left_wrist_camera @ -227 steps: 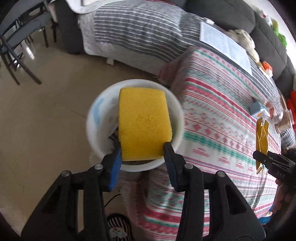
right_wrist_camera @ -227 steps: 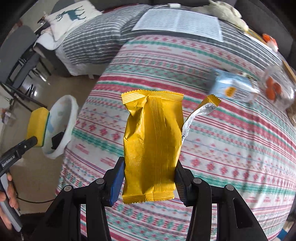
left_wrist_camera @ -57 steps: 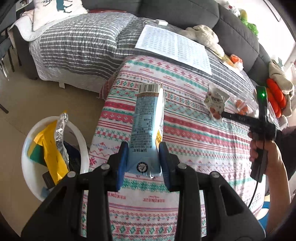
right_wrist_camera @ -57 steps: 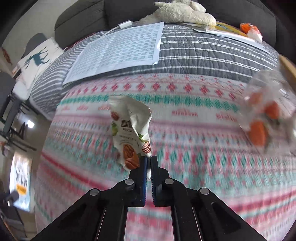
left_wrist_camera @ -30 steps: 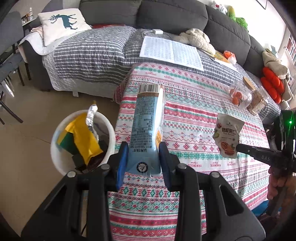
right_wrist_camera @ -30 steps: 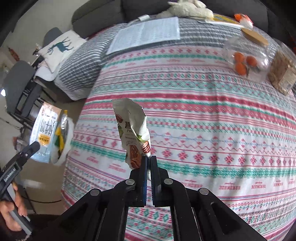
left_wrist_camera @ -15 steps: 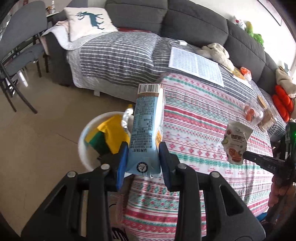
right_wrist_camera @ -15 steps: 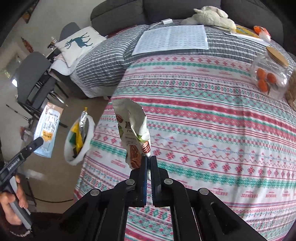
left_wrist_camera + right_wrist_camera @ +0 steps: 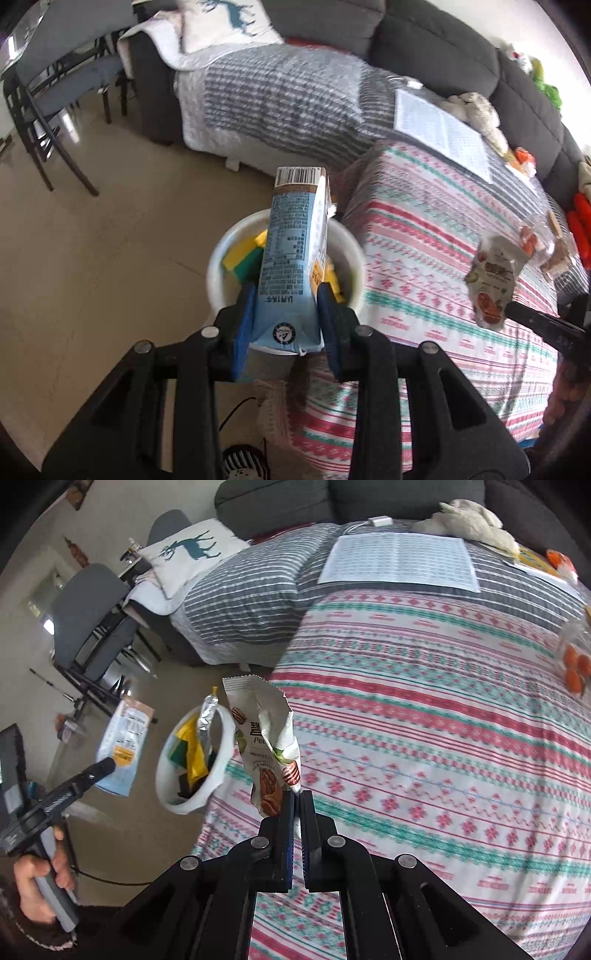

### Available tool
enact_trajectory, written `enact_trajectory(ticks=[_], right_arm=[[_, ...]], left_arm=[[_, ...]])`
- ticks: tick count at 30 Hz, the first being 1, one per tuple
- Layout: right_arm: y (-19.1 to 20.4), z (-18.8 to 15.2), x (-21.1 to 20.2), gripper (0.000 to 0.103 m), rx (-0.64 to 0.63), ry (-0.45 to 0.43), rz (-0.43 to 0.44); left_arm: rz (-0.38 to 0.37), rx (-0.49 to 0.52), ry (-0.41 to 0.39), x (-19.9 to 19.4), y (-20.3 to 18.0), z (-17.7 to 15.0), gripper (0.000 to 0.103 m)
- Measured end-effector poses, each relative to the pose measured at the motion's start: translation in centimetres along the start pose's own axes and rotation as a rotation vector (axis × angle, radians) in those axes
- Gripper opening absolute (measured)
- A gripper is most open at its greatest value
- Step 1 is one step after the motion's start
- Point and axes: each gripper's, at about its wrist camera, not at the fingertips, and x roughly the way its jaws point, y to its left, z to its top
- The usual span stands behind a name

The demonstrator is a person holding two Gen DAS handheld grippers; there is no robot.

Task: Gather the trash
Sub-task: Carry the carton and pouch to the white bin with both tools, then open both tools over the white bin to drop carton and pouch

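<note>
My left gripper point(image 9: 286, 301) is shut on a light-blue drink carton point(image 9: 293, 258) and holds it upright right over the white trash bin point(image 9: 221, 258) on the floor. The bin holds a yellow-green sponge point(image 9: 242, 260) and a yellow wrapper. My right gripper point(image 9: 296, 801) is shut on the bottom edge of a crumpled white snack packet point(image 9: 267, 738), held above the table's left edge beside the bin point(image 9: 221, 760). The packet also shows in the left wrist view point(image 9: 493, 280), and the carton in the right wrist view point(image 9: 123, 742).
The table under a striped patterned cloth point(image 9: 443, 738) stands right of the bin. A clear bag of orange fruit point(image 9: 574, 664) lies at its far right. A grey sofa with striped blanket point(image 9: 288, 92), a printed sheet point(image 9: 399, 557), and chairs point(image 9: 48, 110) stand behind.
My left gripper has carried the carton left off the table until it stands over the bin. My right gripper has brought the snack packet toward the table's left edge, closer to the bin.
</note>
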Motion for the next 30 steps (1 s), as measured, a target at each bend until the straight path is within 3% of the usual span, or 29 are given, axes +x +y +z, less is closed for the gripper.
enact_trajectory(ticks=[5, 9, 17, 24, 30], right_arm=[[1.9, 0.5, 1.6, 0.004, -0.02, 0.014, 0.021], [3.5, 1.0, 3.0, 0.004, -0.033, 0.027, 0.035], [5.2, 1.7, 5.7, 0.004, -0.028, 0.049, 0.058], [6.3, 1.8, 7.5, 0.004, -0.037, 0.065, 0.055], [7.3, 2.1, 8.6, 0.004, -0.043, 0.063, 0.061]], left_arm=[[0.048, -0.029, 0.055, 2.6, 1.6, -0.1, 0.036], [0.029, -0.043, 0.112, 4.9, 2.4, -0.1, 0.036], [-0.044, -0.019, 0.108, 7.1, 3.2, 0.9, 0.036], [0.039, 0.012, 0.193, 10.5, 3.9, 0.8, 0.035], [0.005, 0.031, 0.196, 10.5, 4.2, 0.8, 0.036]])
